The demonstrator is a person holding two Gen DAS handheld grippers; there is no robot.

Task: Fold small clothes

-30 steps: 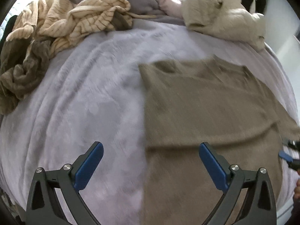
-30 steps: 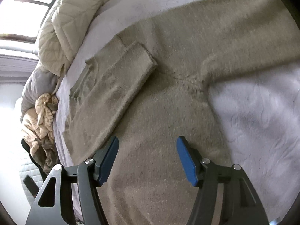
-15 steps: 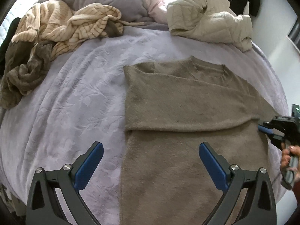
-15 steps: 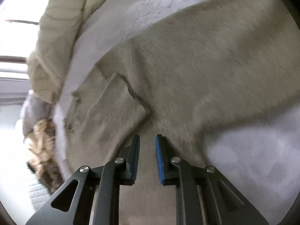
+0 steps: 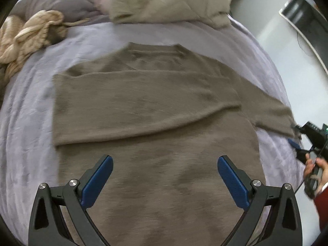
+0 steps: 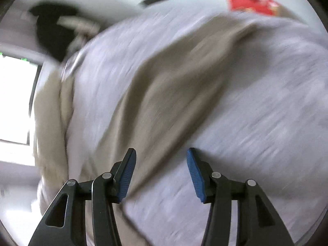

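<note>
A taupe knit sweater (image 5: 155, 110) lies flat on the lilac bedspread (image 5: 26, 106), its left sleeve folded across the chest and its right sleeve (image 5: 272, 112) stretched out to the right. My left gripper (image 5: 163, 176) hovers wide open above the sweater's lower body, with nothing between its fingers. In the left wrist view my right gripper (image 5: 297, 143) sits at the cuff end of that right sleeve, held by a hand (image 5: 315, 168). The right wrist view is blurred; there my right gripper (image 6: 161, 168) is open over the sleeve (image 6: 174, 94).
A cream quilted jacket (image 5: 170, 2) and a pink garment lie at the head of the bed. A beige striped heap (image 5: 26, 41) sits at the back left. The bed's right edge drops to a pale floor (image 5: 276, 32). Something red (image 6: 252, 4) shows beyond the bed.
My right gripper was shut half a second ago over the sweater body and is now open at the outstretched sleeve. My left gripper swung right, centring over the sweater, still open.
</note>
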